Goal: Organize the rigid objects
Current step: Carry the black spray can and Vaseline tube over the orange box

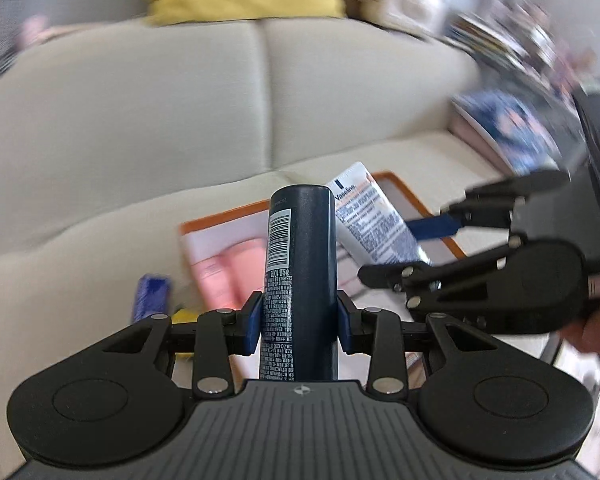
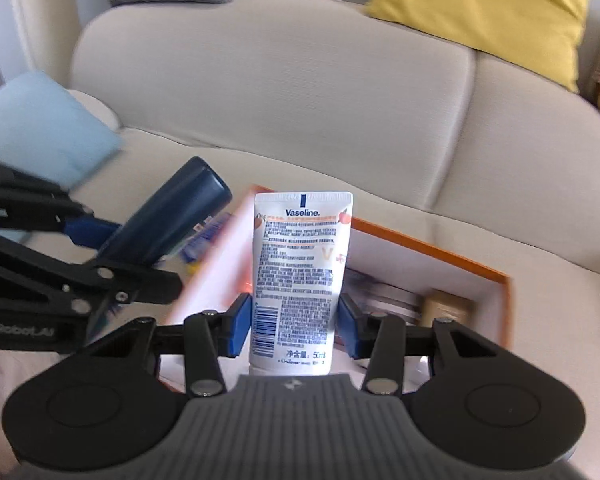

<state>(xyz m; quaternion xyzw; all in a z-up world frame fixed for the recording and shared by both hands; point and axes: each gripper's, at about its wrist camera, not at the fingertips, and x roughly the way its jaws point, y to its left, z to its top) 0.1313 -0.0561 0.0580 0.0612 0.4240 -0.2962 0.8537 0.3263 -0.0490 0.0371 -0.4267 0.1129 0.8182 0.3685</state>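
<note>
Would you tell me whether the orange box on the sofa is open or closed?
Open. In the right wrist view, the orange box has no lid over it, and jars show inside below the held Vaseline tube.

Soft, even daylight fills both views, bright without hard shadows. In the left wrist view the left gripper (image 1: 299,322) and the dark can (image 1: 300,280) between its pads are sharp, while the sofa (image 1: 140,120) beyond it and the clutter to its upper right smear with motion blur. In the right wrist view the white tube (image 2: 298,280) reads crisply; the blue cushion (image 2: 40,124) to the upper left is streaked. Fisheye bending curves everything near the dark corners.
</note>
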